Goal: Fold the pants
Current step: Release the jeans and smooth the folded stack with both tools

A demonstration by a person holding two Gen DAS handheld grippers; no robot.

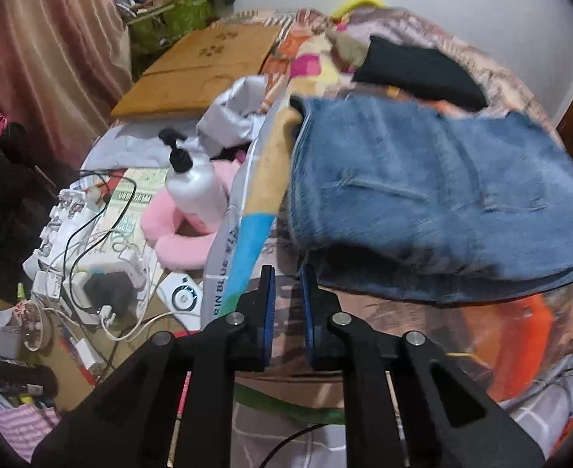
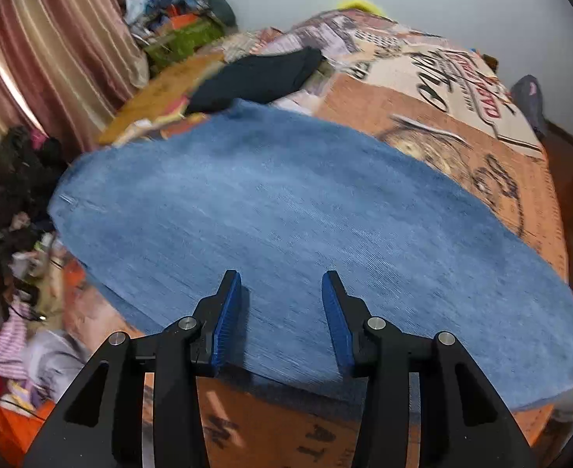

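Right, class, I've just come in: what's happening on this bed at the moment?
A person holding a gripper in each hand is folding blue jeans spread on a patterned bedspread. The right gripper is open, over the denim's near edge, gripping nothing. The left gripper, nearly closed and empty, sits by the jeans' corner. A black garment lies behind.

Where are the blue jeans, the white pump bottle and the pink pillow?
jeans (image 2: 286,226): right wrist view, middle of the denim.
pump bottle (image 1: 196,191): left wrist view, its white body.
pink pillow (image 1: 169,234): left wrist view, its curved left side.
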